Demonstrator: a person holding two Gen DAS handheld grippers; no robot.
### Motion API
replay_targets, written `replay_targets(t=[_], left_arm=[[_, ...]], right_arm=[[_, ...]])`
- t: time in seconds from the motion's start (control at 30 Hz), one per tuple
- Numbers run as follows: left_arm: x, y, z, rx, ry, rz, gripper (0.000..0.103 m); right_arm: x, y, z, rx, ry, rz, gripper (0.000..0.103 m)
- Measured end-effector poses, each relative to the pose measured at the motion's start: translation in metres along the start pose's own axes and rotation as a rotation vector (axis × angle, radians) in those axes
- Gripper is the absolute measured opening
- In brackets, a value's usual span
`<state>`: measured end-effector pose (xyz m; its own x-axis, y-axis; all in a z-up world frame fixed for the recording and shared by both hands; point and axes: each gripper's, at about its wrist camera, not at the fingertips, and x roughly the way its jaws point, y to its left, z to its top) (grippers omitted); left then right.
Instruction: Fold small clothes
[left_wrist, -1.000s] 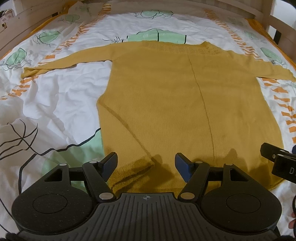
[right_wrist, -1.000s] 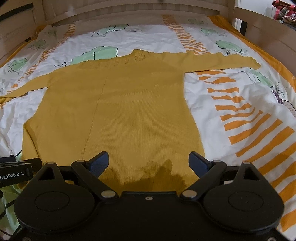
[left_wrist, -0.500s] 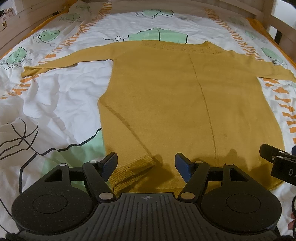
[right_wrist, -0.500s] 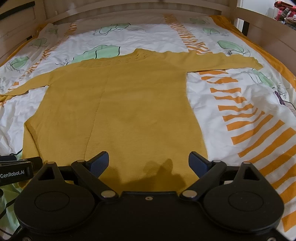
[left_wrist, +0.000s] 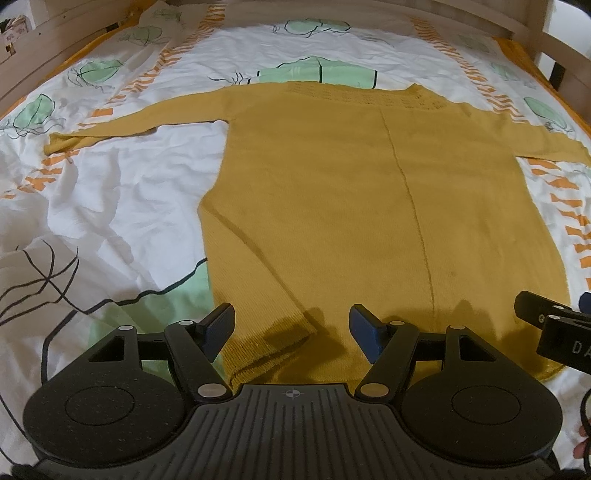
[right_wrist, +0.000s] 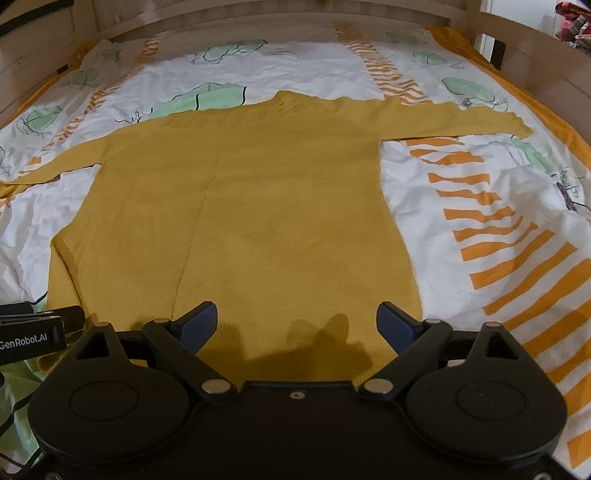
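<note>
Lying flat on the patterned bedsheet (left_wrist: 110, 206): mustard sweater (left_wrist: 369, 206), sleeves spread. Left gripper (left_wrist: 291, 325) and right gripper (right_wrist: 295, 325), jaws wide, empty, barely shifted since earlier; folding unstarted.

Dim, warm indoor light in both wrist views; colours muted, fine grain throughout. Soft dark shadows fall ahead of left tongs (left_wrist: 291, 326) and right tongs (right_wrist: 295, 326) onto mustard sweater (left_wrist: 369, 206) hem. Strong fisheye bending curves bed frame (right_wrist: 535, 48) at edges; corners darken. No glare; focus fairly even.
</note>
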<state>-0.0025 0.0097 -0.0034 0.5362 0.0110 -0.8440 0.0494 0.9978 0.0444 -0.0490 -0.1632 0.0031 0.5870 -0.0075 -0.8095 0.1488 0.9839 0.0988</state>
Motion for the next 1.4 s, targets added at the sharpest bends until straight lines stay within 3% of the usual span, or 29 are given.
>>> replay_targets(t=[0.3, 0.5, 0.67, 0.87, 1.0, 1.23, 1.33, 1.4], left_arm=[[0.001, 0.019, 0.026, -0.049, -0.062, -0.042, 0.067], [0.009, 0.030, 0.049, -0.036, -0.090, -0.075, 0.067], [0.015, 0.046, 0.062, -0.048, -0.127, -0.131, 0.067], [0.032, 0.066, 0.060, -0.040, -0.033, -0.253, 0.067], [0.043, 0.047, 0.046, 0.109, 0.023, -0.157, 0.067], [0.043, 0.007, 0.012, 0.348, 0.022, -0.046, 0.067], [0.047, 0.006, 0.001, 0.398, 0.018, 0.040, 0.068], [0.045, 0.017, -0.001, 0.380, 0.009, 0.098, 0.068]], right_arm=[[0.016, -0.017, 0.017, 0.064, 0.065, 0.160, 0.093], [0.035, -0.044, 0.030, 0.234, 0.099, 0.325, 0.094], [0.049, -0.056, 0.040, 0.267, 0.123, 0.318, 0.094], [0.046, -0.063, 0.041, 0.225, 0.107, 0.295, 0.094], [0.047, -0.062, 0.038, 0.212, 0.109, 0.285, 0.094], [0.048, -0.055, 0.036, 0.167, 0.115, 0.281, 0.094], [0.048, -0.058, 0.036, 0.178, 0.114, 0.288, 0.094], [0.047, -0.059, 0.036, 0.182, 0.106, 0.284, 0.094]])
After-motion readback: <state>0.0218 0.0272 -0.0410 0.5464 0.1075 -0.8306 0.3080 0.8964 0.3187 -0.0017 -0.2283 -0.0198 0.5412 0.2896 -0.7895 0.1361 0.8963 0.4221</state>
